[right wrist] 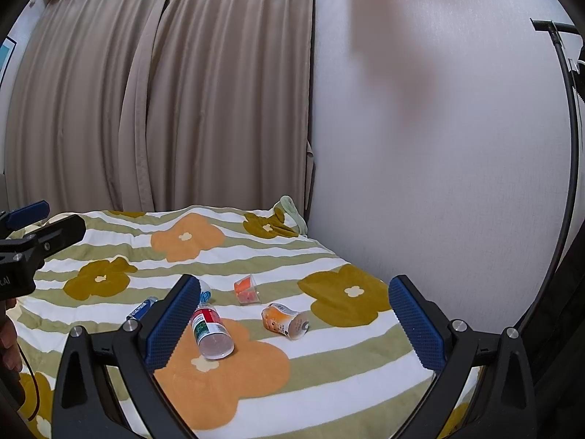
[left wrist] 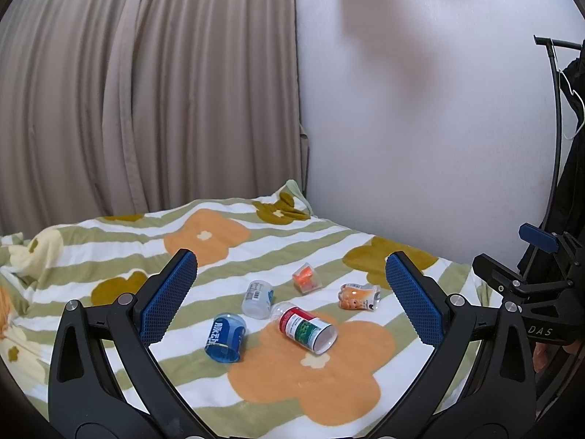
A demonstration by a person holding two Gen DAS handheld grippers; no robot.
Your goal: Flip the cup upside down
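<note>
Several small plastic cups lie on their sides on a flowered blanket [left wrist: 310, 395]. A blue-labelled cup [left wrist: 226, 336] lies nearest my left gripper [left wrist: 292, 292], with a red-and-green-labelled cup [left wrist: 305, 325] to its right, its mouth facing me. A clear white-labelled cup [left wrist: 257, 298], an orange-filled cup [left wrist: 306, 278] and an orange-printed cup [left wrist: 358, 296] lie farther back. My left gripper hangs open above them, touching nothing. My right gripper [right wrist: 292, 314] is open too, above the red-and-green cup [right wrist: 210, 331] and the orange-printed cup [right wrist: 285, 320]. The blue cup [right wrist: 140, 309] is partly hidden behind its left finger.
Beige curtains [left wrist: 146, 91] hang behind the bed and a white wall [left wrist: 420, 128] borders it on the right. A dark clothes rack [left wrist: 559, 128] with hanging garments stands at far right. The other gripper's body [right wrist: 33, 245] and a hand show at the left edge.
</note>
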